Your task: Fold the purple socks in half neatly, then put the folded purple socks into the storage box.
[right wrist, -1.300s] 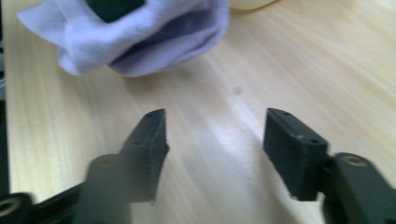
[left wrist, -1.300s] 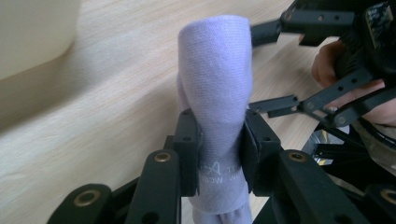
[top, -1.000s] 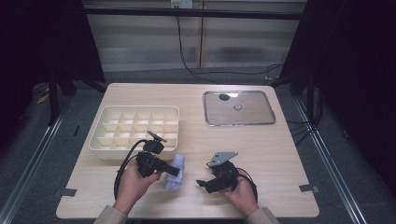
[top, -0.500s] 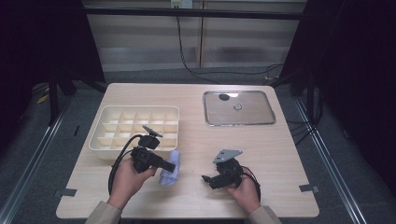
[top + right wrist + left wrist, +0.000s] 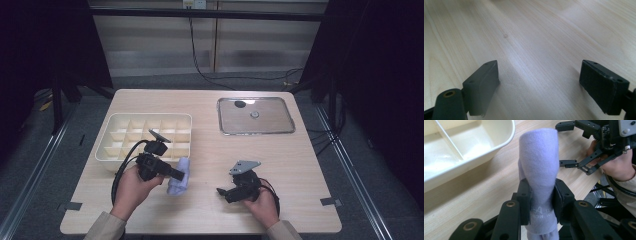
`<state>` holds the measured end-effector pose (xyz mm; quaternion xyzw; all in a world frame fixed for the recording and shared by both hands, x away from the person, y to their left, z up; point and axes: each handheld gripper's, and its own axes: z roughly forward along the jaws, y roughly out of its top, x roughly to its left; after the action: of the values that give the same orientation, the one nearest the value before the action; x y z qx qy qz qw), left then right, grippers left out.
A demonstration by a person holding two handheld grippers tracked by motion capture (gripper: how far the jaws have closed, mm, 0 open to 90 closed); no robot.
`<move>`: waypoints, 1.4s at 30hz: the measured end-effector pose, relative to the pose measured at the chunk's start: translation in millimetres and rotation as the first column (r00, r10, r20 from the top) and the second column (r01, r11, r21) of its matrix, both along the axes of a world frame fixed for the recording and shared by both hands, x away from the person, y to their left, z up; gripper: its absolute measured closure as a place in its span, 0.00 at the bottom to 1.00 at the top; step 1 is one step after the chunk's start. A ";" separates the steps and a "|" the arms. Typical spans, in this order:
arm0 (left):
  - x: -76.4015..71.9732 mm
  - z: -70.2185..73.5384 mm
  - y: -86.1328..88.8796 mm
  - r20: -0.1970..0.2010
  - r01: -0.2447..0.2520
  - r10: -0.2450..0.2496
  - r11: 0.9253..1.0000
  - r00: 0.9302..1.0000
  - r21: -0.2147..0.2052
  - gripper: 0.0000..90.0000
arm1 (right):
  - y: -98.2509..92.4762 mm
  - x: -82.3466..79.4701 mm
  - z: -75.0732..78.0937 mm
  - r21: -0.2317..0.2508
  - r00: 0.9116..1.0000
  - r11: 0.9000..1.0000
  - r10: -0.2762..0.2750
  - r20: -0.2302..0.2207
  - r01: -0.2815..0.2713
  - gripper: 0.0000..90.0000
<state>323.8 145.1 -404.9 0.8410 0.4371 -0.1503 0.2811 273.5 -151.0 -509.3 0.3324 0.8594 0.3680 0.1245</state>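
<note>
left gripper view: left gripper [image 5: 541,202] jaws pinch lavender cloth [image 5: 539,167].

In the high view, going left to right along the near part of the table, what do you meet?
Left gripper → rolled lavender cloth held in its fingers → right gripper, open with nothing between its fingers.

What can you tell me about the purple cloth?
The purple cloth is pale lilac, soft and woven-looking, rolled into a thick bundle. Faint pale lettering shows low on it. The left gripper is shut on it, its black fingers pressing each side, so the roll sticks out past them. From above it sits over the wooden table, just beside the cream divided tray; whether it touches the table is unclear.
</note>
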 end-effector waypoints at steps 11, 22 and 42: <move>2.2 9.1 3.0 0.004 -0.001 0.001 1.000 1.000 0.006 0.78 | -1.4 -0.4 -1.4 0.013 1.000 1.000 -0.001 0.002 0.001 0.16; 6.1 18.0 3.4 0.004 0.003 -0.003 1.000 1.000 0.003 0.78 | -1.7 0.1 -1.5 0.013 1.000 1.000 0.005 0.003 -0.005 0.16; 13.3 32.0 1.2 0.012 -0.004 0.004 1.000 1.000 0.000 0.77 | -1.4 -0.2 -1.4 0.015 1.000 1.000 0.002 0.002 -0.002 0.16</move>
<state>337.1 146.3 -372.9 0.8409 0.4372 -0.1447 0.2841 273.4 -152.4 -510.7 0.3323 0.8568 0.3747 0.1225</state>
